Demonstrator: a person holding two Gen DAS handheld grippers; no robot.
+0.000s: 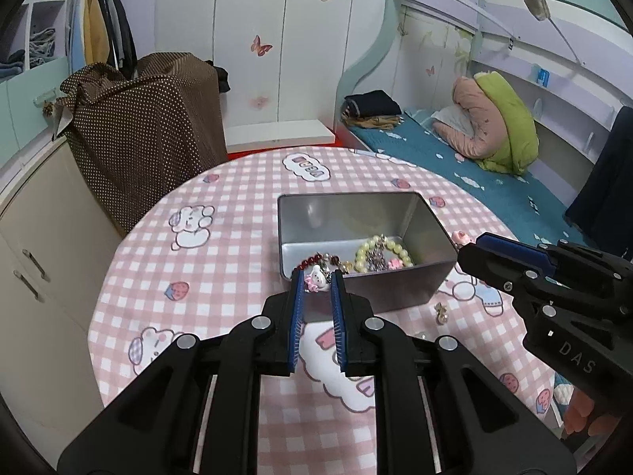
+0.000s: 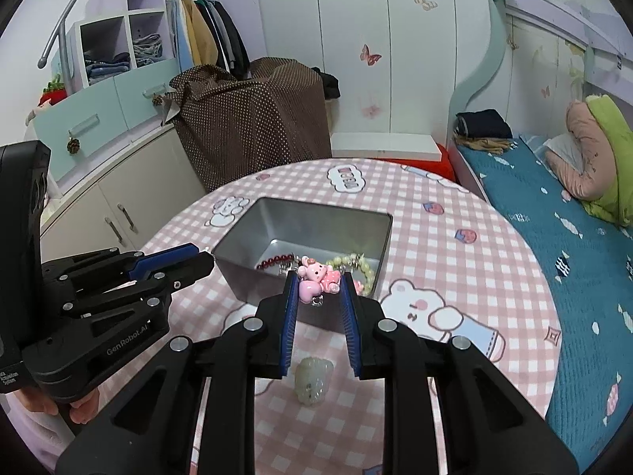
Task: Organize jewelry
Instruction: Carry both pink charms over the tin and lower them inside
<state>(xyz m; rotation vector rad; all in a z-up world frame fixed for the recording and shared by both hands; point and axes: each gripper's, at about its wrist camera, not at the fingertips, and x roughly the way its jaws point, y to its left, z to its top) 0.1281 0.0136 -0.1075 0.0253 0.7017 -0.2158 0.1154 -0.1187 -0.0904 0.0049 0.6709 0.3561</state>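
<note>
An open metal tin [image 1: 429,229] [image 2: 245,233] stands on the round table. It holds a yellow bead bracelet [image 1: 366,251] [image 2: 348,259] and a dark red bead bracelet [image 1: 310,263] [image 2: 273,261]. My left gripper [image 1: 317,280] is shut on a white bunny charm [image 1: 316,277] at the tin's near rim. My right gripper [image 2: 318,285] is shut on a pink bear charm [image 2: 318,279] over the tin's near rim. The right gripper also shows in the left wrist view [image 1: 474,245], with the pink charm [image 1: 461,236] at its tip.
A pale green jade-like pendant [image 2: 312,380] lies on the pink checked tablecloth [image 2: 455,245] under my right gripper. A small metallic trinket [image 1: 441,310] lies near the tin. A brown dotted covered object [image 1: 146,134] and a bed [image 1: 455,158] stand beyond the table.
</note>
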